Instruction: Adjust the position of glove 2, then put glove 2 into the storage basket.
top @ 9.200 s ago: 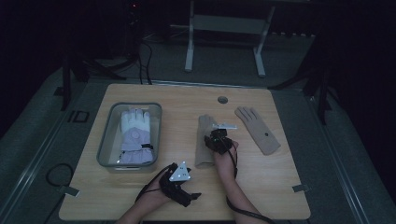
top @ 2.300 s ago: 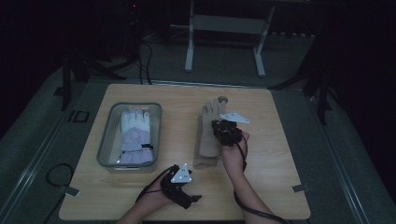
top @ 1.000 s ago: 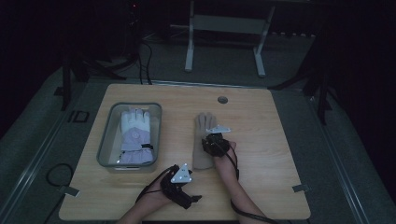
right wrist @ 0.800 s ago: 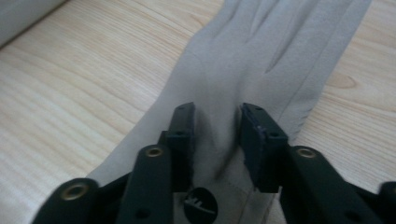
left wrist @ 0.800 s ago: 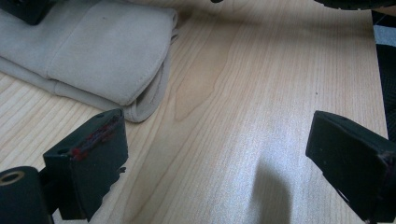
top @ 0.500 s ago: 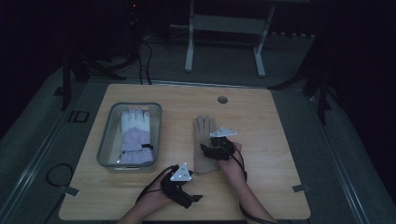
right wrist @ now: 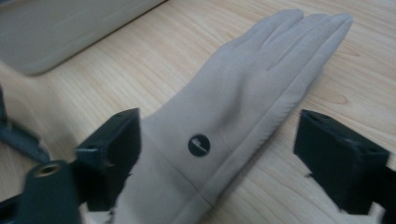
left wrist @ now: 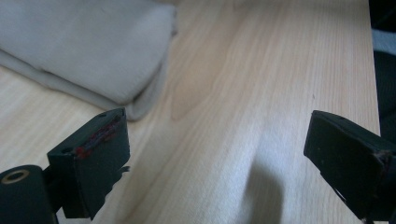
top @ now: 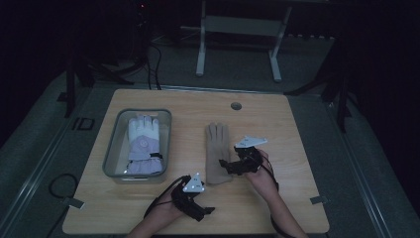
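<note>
We log one beige glove point(top: 218, 153) flat mid-table, the right gripper point(top: 229, 165) just opened over its cuff, pads clear. Left gripper point(top: 200, 210), near the front edge, stands open and empty.

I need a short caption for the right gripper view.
Open right gripper poised over a beige glove lying flat on the wooden table.

Beige glove point(top: 218, 153) lies flat mid-table point(top: 297, 198), fingers pointing away from me. My right gripper point(top: 229, 166) sits just beside its right edge, jaws just been opening, nothing between them. My left gripper point(top: 203, 210) rests near the front edge, just below the glove's cuff. Clear bin point(top: 111, 148) to the left holds a white and lavender glove point(top: 142, 146).
</note>
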Available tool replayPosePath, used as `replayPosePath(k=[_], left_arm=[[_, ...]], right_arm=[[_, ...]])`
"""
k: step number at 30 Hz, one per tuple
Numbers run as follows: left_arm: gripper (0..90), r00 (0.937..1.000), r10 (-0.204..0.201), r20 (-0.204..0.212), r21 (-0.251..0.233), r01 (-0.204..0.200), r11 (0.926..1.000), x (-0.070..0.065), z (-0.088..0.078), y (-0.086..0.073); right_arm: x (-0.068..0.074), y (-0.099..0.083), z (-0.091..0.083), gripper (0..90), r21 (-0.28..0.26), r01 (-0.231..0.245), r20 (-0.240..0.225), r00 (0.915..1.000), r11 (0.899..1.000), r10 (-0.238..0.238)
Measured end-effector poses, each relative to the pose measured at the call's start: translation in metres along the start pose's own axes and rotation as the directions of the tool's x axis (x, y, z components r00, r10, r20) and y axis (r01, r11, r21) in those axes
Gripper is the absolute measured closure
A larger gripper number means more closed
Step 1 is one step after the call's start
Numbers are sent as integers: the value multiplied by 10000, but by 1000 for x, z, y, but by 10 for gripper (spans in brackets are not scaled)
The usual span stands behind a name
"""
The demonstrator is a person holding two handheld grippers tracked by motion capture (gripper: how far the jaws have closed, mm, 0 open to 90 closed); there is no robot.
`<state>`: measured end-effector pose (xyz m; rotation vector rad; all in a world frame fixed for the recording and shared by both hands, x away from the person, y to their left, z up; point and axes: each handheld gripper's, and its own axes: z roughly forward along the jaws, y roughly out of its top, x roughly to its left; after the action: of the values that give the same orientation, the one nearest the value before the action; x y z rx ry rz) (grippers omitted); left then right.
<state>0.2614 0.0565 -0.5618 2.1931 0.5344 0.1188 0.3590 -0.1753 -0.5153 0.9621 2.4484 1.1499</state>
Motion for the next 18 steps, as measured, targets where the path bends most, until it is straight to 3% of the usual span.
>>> replayPosePath(k=[1, 7, 10, 14, 18], left_arm=[[71, 9996, -64, -271, 200, 70, 9998, 0, -1, 3], [53, 9993, -83, -362, 235, 91, 9997, 2, 0, 7], [55, 9974, 283, -661, 74, -279, 9996, 7, 1, 11], [67, 9919, 806, -983, -127, -822, 9965, 12, 4, 18], [78, 9862, 1297, -1030, -101, -1314, 9913, 18, 10, 28]], right_arm=[[-2, -2, -3, 149, 161, 342, 42, 9994, 9993, -343], [-6, -4, -9, 139, 111, -96, -22, 10000, 9999, 96], [-12, -3, -14, 103, -277, -402, -37, 9992, 9988, 401], [-19, 2, -10, 126, -293, -603, 85, 9981, 9977, 606], [-29, 12, -3, 138, -265, -680, 111, 9976, 9973, 683]])
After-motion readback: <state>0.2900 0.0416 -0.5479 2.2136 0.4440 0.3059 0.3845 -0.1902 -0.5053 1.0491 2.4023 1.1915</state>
